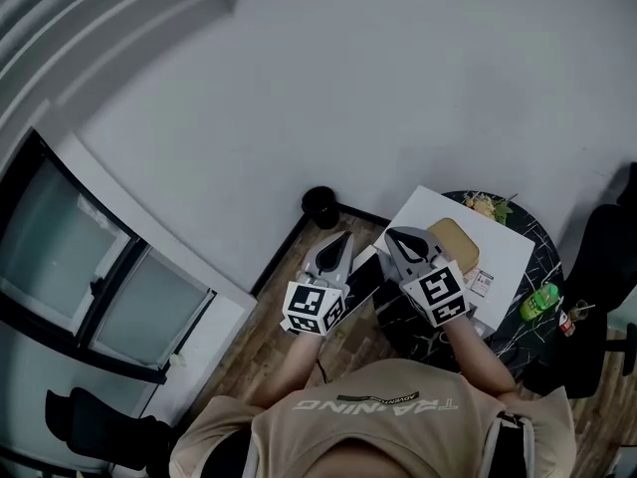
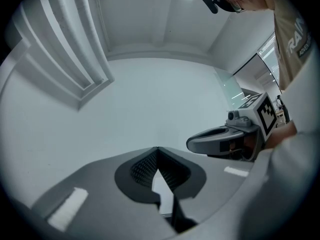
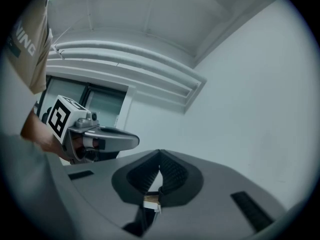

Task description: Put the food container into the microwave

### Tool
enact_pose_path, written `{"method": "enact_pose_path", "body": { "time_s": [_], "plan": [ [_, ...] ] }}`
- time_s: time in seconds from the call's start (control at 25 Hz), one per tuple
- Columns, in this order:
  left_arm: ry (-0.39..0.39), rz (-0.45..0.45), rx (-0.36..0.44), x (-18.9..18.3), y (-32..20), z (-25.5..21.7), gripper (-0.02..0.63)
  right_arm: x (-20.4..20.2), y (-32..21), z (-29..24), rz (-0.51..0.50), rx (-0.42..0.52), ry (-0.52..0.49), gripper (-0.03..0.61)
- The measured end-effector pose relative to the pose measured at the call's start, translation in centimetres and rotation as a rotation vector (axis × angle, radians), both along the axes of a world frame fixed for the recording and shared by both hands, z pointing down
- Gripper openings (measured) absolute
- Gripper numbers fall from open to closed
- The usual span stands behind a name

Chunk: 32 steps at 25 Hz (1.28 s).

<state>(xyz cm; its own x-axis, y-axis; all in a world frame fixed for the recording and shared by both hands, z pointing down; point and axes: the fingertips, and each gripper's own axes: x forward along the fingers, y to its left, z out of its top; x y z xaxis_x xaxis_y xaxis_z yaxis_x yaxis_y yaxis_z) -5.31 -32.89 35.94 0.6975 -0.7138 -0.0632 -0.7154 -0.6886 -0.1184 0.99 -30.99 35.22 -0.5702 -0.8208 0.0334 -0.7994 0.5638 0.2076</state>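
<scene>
Grey jaws of your left gripper [image 2: 158,149] met at the tips; your right gripper [image 3: 160,152] was closed too, both empty and facing the white wall [image 2: 150,99].

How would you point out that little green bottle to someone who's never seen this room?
Find the dark round table at the head view's lower right, with a white box on it. The green bottle sits near the table's right edge, just right of that box. Smooth and bright green, it differs from the leafy bunch at the far edge.
</scene>
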Motion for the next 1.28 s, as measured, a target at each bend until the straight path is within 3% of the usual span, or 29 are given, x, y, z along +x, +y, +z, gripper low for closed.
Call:
{"method": "enact_pose_path", "body": {
  "time_s": [0.48, 0.64, 0.76, 0.92, 1.08, 1.28],
  "plan": [
    [-0.022, 0.03, -0.006, 0.3, 0.0, 0.8, 0.003, 0.8, -0.9, 0.4, 0.023, -0.033, -0.016, 0.011],
    [-0.025, 0.032, -0.019, -0.2, -0.5, 3.4, 0.003, 0.8, -1.3, 1.4, 0.038, -0.017, 0.001, 0.011],
    [-0.019, 0.043, -0.074, 0.5, -0.1, 5.9, 0.003, 1.6, -0.7, 2.8, 0.055, -0.045, -0.015, 0.011],
    [-0.046, 0.058, -0.071, 0.1, 0.2, 5.9, 0.003, 0.5, -0.6, 4.3, 0.051, -0.076, -0.034, 0.011],
    [-0.002, 0.04, -0.077, 1.0, -0.5, 5.9, 0.003, 1.5, -0.1, 5.6, 0.085, -0.061, -0.037, 0.011],
    [0.032, -0.005, -0.097, 0.0, 0.1, 6.2, 0.003, 1.8, -0.1, 7.6, 0.103, -0.116, -0.063, 0.011]
  ]
}}
